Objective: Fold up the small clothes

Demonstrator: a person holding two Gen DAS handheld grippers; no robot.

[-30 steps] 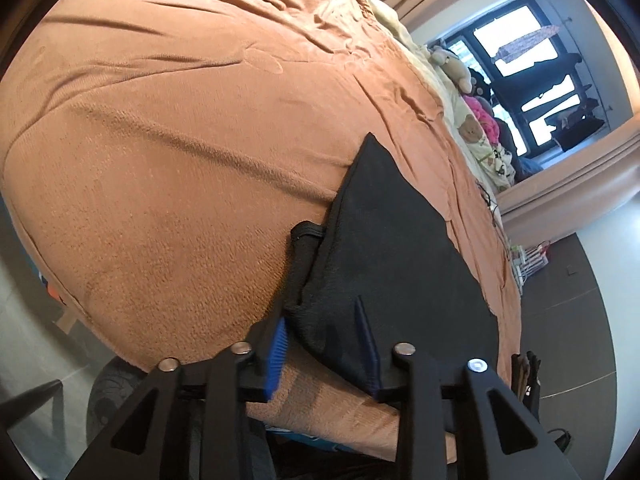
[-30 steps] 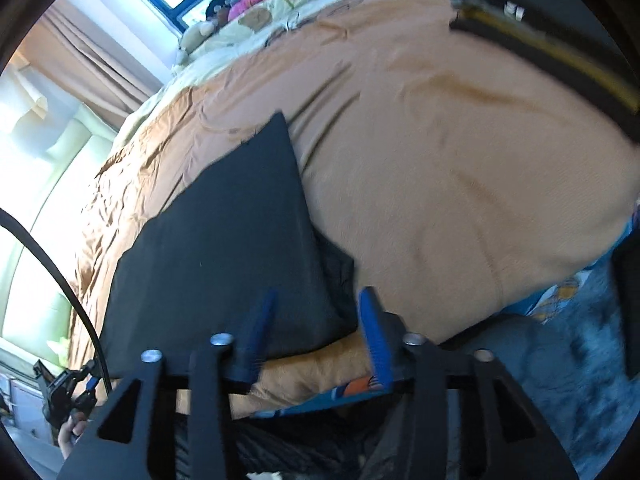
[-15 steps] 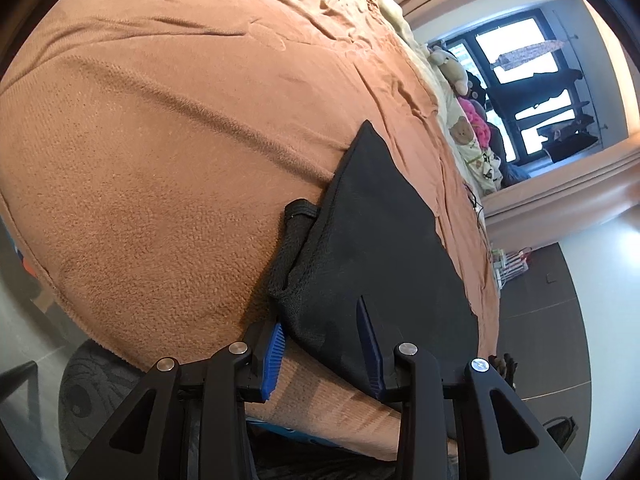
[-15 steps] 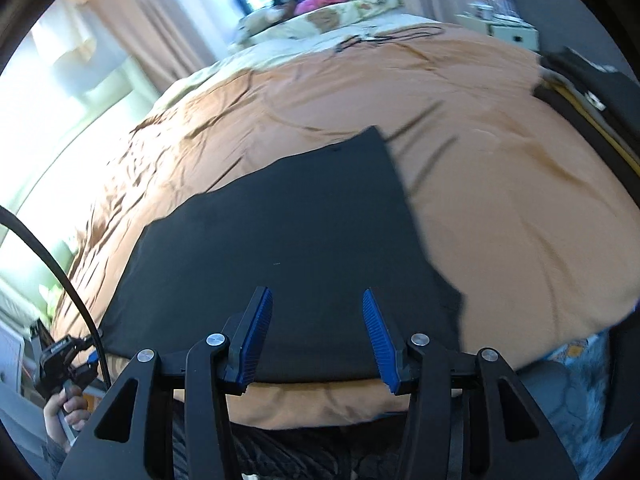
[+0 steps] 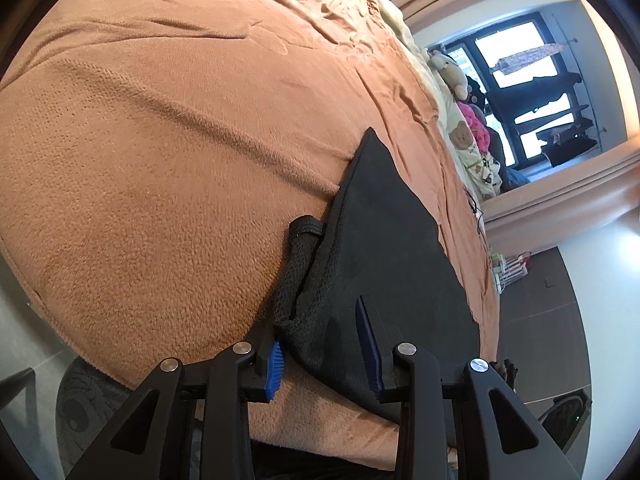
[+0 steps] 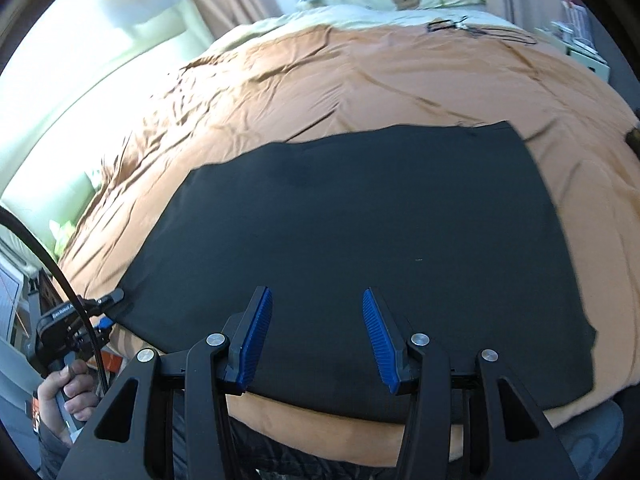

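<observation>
1. A black garment (image 6: 360, 240) lies spread flat on an orange-brown blanket (image 6: 360, 88) that covers a bed; in the right wrist view it fills the middle of the picture, with its near hem along the blanket's edge at 6 o'clock.

2. In the left wrist view the same garment (image 5: 384, 248) runs as a dark wedge from 6 o'clock up toward 1 o'clock, and a mesh-lined fold with a thick band bunches at its near corner, at about 7 o'clock from the wedge's middle.

3. The left gripper (image 5: 324, 354) sits at that bunched corner. Its jaws stand partly apart with the corner between them; the cloth hides the tip of one blue pad, and I cannot tell whether the pads press on it.

4. The right gripper (image 6: 316, 336) hovers over the garment's near hem. Its jaws are roughly half open, the blue pads clear of the cloth, holding nothing.

5. At 8 o'clock in the right wrist view, a person's hand (image 6: 64, 396) grips the left gripper's handle at the garment's corner.

6. Soft toys (image 5: 452, 72) and bedding lie at the bed's far end, at 2 o'clock in the left wrist view.
</observation>
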